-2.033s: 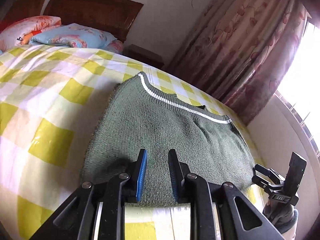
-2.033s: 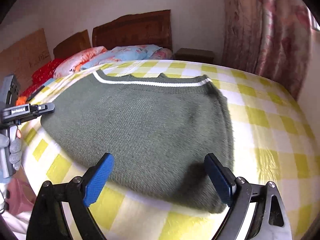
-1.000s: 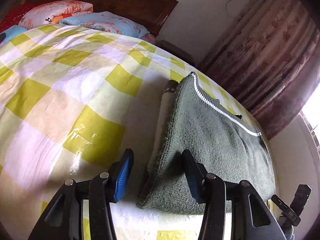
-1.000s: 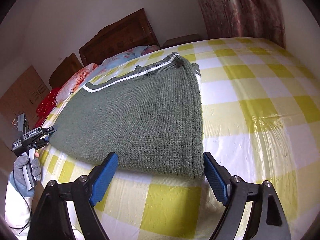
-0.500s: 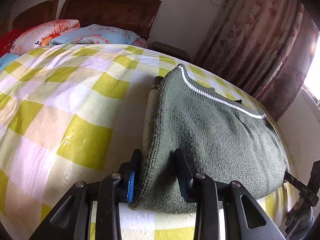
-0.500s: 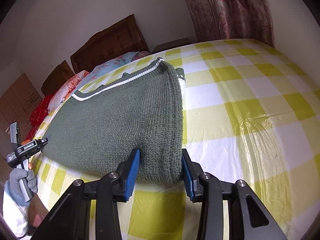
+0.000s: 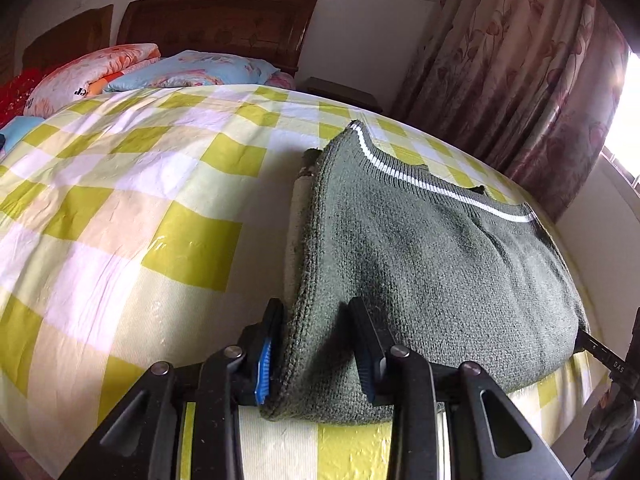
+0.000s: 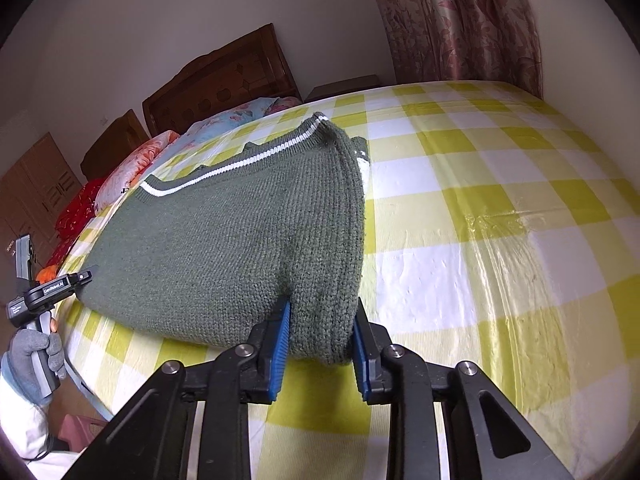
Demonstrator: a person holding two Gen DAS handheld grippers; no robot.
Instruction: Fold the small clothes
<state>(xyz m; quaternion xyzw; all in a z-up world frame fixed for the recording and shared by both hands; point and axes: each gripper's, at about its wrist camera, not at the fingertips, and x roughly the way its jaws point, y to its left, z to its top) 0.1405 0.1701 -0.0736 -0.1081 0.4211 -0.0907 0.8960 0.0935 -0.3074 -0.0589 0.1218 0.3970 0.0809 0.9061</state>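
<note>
A folded dark green knit sweater (image 7: pixel 420 248) with a white stripe along its far hem lies on the yellow-checked bed; it also shows in the right wrist view (image 8: pixel 240 240). My left gripper (image 7: pixel 316 352) is shut on the sweater's near left corner. My right gripper (image 8: pixel 320 340) is shut on the near right corner. Each gripper's blue pads press the thick fabric edge between them. The left gripper's body also appears in the right wrist view (image 8: pixel 44 292), held by a gloved hand.
The yellow and white checked bed cover (image 7: pixel 120 220) spreads left of the sweater and right of it (image 8: pixel 500 220). Pillows (image 7: pixel 140 72) and a wooden headboard (image 7: pixel 216 20) lie at the far end. Floral curtains (image 7: pixel 520 80) hang on the right.
Both grippers moved from open beside the sweater's near corners to closed on them. The sweater's near edge is now pinched at both ends.
</note>
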